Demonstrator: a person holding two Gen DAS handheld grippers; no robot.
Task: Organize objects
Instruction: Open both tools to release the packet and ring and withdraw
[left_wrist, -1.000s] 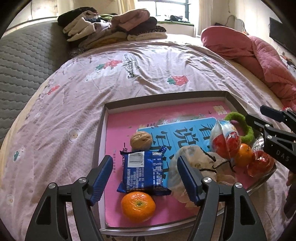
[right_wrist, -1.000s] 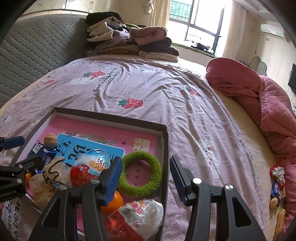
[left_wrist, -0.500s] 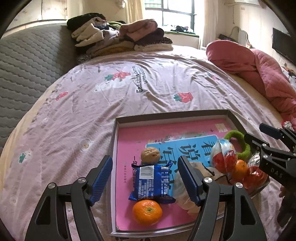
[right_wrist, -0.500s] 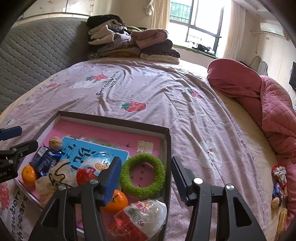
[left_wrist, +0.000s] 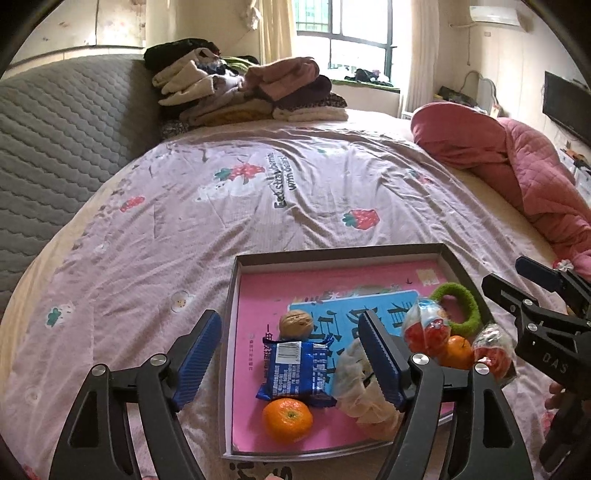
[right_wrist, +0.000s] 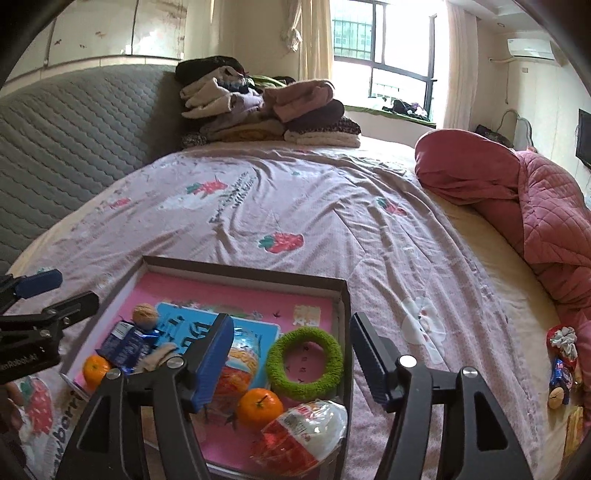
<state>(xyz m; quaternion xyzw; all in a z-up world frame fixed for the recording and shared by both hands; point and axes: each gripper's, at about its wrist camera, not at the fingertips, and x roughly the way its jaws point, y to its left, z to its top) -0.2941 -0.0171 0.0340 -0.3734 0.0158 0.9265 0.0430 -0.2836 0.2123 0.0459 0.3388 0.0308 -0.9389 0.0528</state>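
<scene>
A shallow grey-rimmed tray (left_wrist: 332, 257) with a pink liner lies on the bed, also in the right wrist view (right_wrist: 243, 267). It holds a walnut (left_wrist: 295, 324), a blue snack packet (left_wrist: 295, 369), an orange (left_wrist: 287, 419), a cream cloth pouch (left_wrist: 356, 391), a red-and-white egg toy (left_wrist: 424, 326), a green fuzzy ring (right_wrist: 304, 360), a second orange (right_wrist: 259, 403) and a red-and-white wrapped packet (right_wrist: 301, 437). My left gripper (left_wrist: 290, 354) is open and empty above the tray's left side. My right gripper (right_wrist: 290, 356) is open and empty above the tray's right side.
The tray sits on a pink strawberry-print sheet (left_wrist: 258, 192). A pile of folded clothes (left_wrist: 243, 90) lies at the far end, a grey quilted headboard (left_wrist: 55, 140) at left, a pink quilt (left_wrist: 517, 162) at right. Small toys (right_wrist: 561, 365) lie at the right edge.
Both grippers have drawn back and risen from the tray, so it looks smaller and lower in both views. Both stay open. The objects in the tray have not moved.
</scene>
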